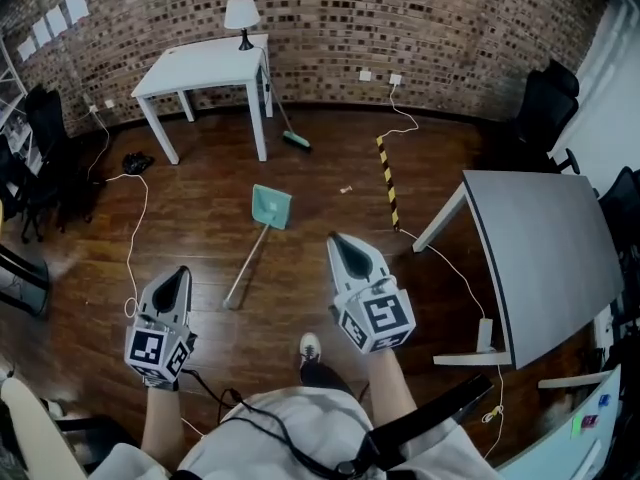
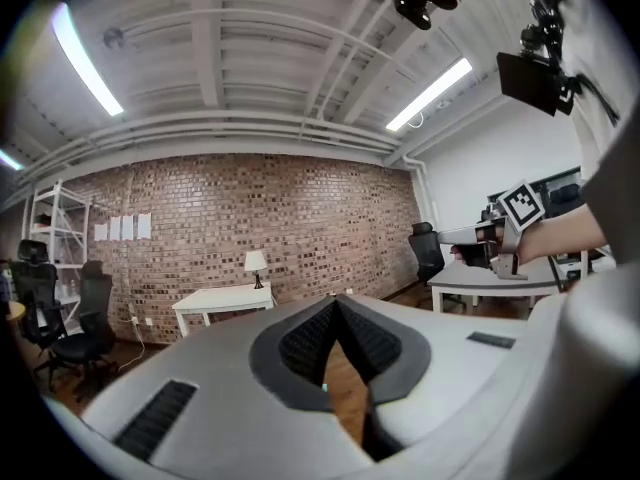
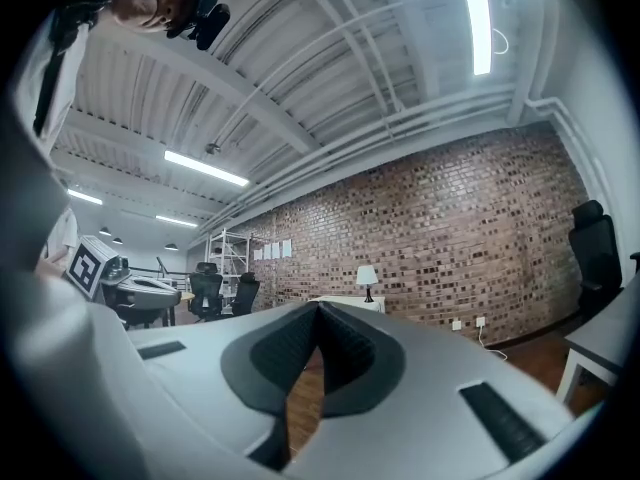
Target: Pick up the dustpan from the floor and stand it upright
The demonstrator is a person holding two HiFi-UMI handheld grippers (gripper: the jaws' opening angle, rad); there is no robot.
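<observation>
Both the left gripper (image 1: 178,276) and the right gripper (image 1: 342,243) are closed, holding nothing, with the dustpan (image 1: 270,206) lying flat on the floor (image 1: 200,218) just ahead, between them.

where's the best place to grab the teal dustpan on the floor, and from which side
Take the dustpan by its long thin handle, toward the free end, which lies nearest you. Come from above with jaws straddling the handle: it lies flat on the wooden floor, and the teal pan looks too wide. The shut left hand-held gripper seems closest.
</observation>
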